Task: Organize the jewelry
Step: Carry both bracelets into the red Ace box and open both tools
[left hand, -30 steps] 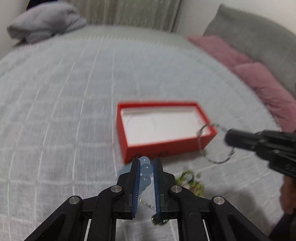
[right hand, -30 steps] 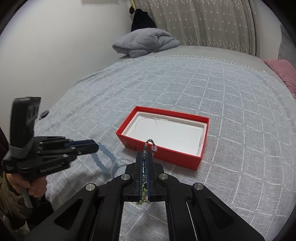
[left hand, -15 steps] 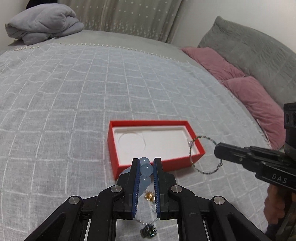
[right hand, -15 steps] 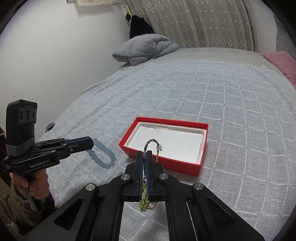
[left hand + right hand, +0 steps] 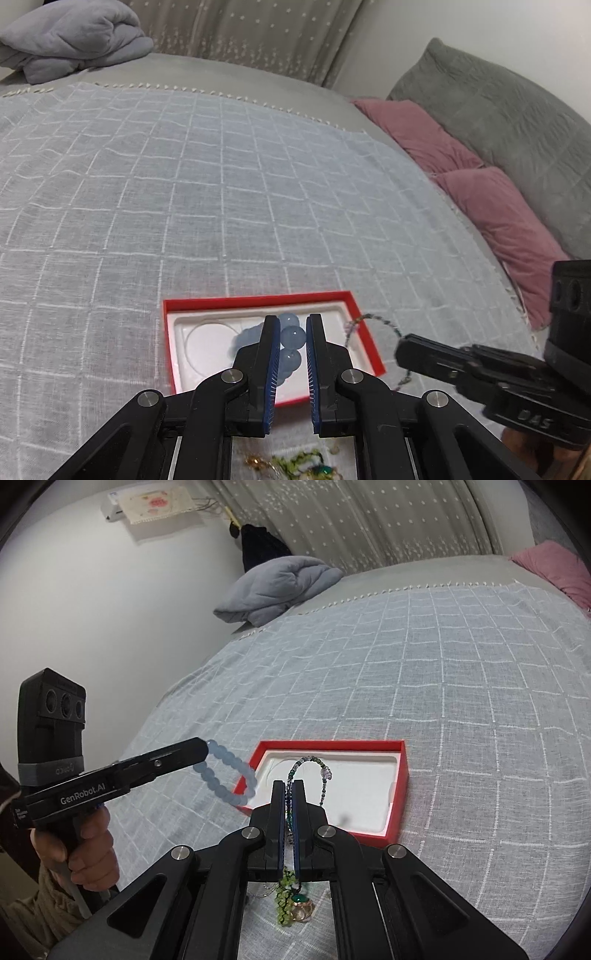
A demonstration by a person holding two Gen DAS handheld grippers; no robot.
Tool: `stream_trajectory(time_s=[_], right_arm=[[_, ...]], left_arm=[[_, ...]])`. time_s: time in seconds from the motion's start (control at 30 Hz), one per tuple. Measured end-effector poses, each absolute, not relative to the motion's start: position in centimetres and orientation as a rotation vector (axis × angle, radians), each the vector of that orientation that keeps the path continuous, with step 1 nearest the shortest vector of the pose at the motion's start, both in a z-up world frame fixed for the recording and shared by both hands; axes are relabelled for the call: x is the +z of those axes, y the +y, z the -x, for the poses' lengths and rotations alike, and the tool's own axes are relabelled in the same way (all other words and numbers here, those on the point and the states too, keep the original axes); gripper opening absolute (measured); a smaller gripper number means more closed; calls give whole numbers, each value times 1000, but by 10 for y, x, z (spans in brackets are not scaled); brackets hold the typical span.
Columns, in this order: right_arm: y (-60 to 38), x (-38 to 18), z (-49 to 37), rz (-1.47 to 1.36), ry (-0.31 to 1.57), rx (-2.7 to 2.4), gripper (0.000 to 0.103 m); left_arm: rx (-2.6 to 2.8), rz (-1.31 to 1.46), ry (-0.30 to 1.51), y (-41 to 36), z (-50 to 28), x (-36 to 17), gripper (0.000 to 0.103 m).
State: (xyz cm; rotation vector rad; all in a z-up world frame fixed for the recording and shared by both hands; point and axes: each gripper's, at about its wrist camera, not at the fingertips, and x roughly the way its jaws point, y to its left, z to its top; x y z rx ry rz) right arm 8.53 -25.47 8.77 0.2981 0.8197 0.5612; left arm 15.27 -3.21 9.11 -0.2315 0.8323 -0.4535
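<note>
Two claws clamped: left claw (image 5: 290, 339) pinches blue bracelet (image 5: 291, 338), right claw (image 5: 290, 794) beaded bracelet (image 5: 314, 766), above red box (image 5: 400, 775).

Soft even light, fisheye-warped edges

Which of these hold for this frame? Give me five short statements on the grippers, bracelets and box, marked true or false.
1. The left gripper holds a pale blue bead bracelet. True.
2. The right gripper is open and holds nothing. False: it is shut on a thin multicolour bracelet.
3. The red box has a white liner. True.
4. The box is closed with a lid. False: it lies open.
5. More jewelry lies on the bedspread. True.
</note>
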Motion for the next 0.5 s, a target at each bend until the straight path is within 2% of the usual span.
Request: stream_trajectory(time_s=[0.5], right_arm=[[-251,66,-114,-295,854,495,3]], left_arm=[[-375,218,898,-19,-179,51,9]])
